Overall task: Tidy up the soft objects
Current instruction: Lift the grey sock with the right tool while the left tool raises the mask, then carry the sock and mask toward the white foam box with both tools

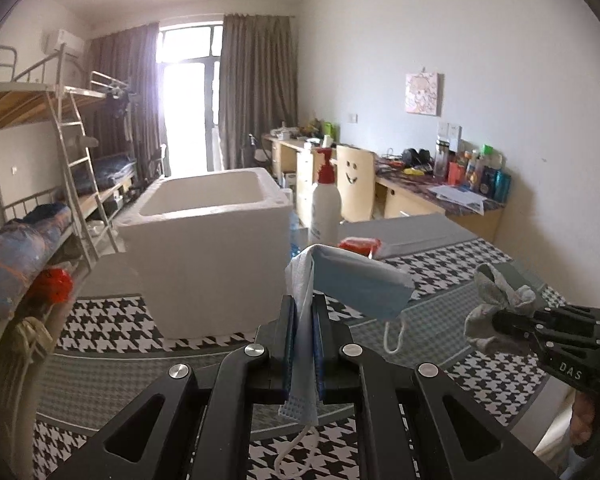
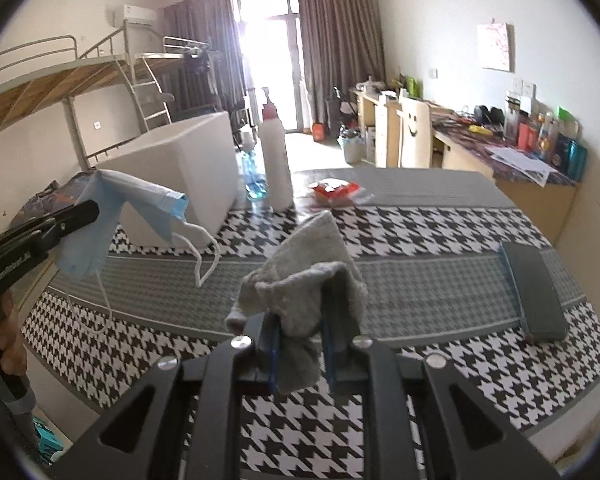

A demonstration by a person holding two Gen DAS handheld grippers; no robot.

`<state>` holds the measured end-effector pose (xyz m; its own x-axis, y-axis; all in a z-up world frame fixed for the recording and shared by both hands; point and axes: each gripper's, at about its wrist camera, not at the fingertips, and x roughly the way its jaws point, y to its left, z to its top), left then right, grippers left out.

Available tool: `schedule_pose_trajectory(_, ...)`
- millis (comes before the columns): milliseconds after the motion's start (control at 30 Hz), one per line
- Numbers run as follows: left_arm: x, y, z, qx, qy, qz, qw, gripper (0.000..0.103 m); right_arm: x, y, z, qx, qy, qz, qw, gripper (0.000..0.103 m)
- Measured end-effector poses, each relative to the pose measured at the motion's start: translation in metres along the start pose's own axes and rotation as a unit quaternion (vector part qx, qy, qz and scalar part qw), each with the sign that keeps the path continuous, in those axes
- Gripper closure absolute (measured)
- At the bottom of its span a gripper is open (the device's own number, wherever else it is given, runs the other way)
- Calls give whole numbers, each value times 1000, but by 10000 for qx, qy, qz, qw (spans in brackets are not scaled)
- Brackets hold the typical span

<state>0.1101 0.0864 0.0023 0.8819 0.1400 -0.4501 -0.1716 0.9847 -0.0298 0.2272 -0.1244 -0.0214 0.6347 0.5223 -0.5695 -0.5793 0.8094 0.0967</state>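
Both grippers angled down, raised over houndstooth tablecloth (image 2: 420, 232). Left gripper (image 1: 303, 320) clamped on pleated blue surgical mask (image 1: 360, 280), ear loops dangling. Right gripper (image 2: 300, 328) pinches crumpled grey knit sock (image 2: 308, 276). Only right view shows dark flat case (image 2: 536, 292). White foam box (image 1: 204, 260) sits ahead.

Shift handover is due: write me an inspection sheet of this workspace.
Surface: table under a black-and-white houndstooth cloth.
Job's things: blue pleated face mask and grey knitted sock, both lifted off the cloth; open white foam box on the table's far left.
Clutter: white spray bottle with red top, red packet, dark grey flat case.
Grippers: left gripper shut on the mask; right gripper shut on the sock.
Cables: nothing seen.
Surroundings: metal bunk beds, crowded wooden desks, curtained window.
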Motion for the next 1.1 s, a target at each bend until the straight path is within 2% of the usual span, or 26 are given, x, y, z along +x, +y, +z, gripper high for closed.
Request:
schedule_pose_trajectory(467, -14, 11, 14, 2, -341, 124, 9993, 94, -13, 24, 22, -210, -518, 311, 9980, 82)
schedule_pose_trajectory(1100, -22, 12, 47, 98, -719, 298, 9969, 94, -24, 35, 60, -380, -929, 477, 9938, 82)
